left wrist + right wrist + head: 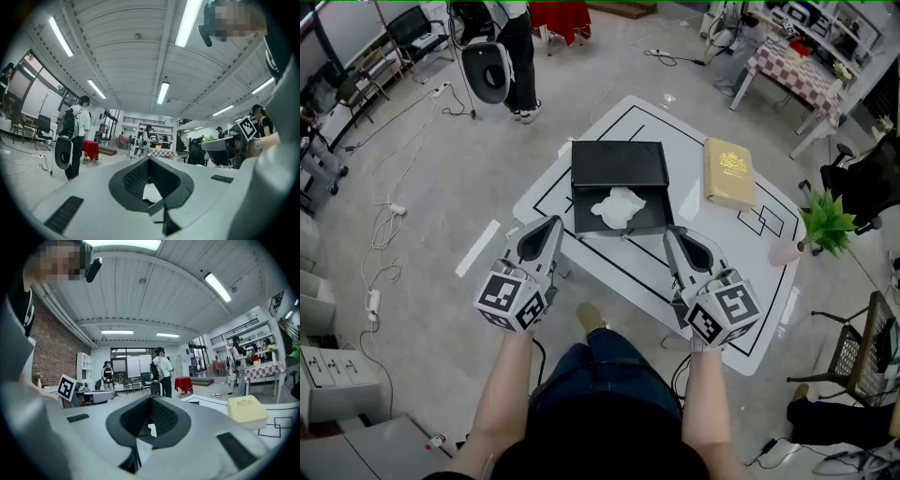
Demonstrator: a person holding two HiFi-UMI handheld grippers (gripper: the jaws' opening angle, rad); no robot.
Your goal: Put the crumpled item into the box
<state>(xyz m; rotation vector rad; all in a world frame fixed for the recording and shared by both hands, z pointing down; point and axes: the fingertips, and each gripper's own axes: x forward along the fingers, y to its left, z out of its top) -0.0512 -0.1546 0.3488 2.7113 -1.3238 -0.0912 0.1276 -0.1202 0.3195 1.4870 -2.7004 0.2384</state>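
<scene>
Sitting in the open black box point(619, 164) mid-table point(722, 291), the crumpled white item point(618, 207) is in! Left gripper point(551, 223) and right gripper point(671, 233) hover at the near edge, each with its jaws pressed together on nothing (yellow book point(728, 172) by the right edge).

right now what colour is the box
The box is black; the head view shows it best.
</scene>
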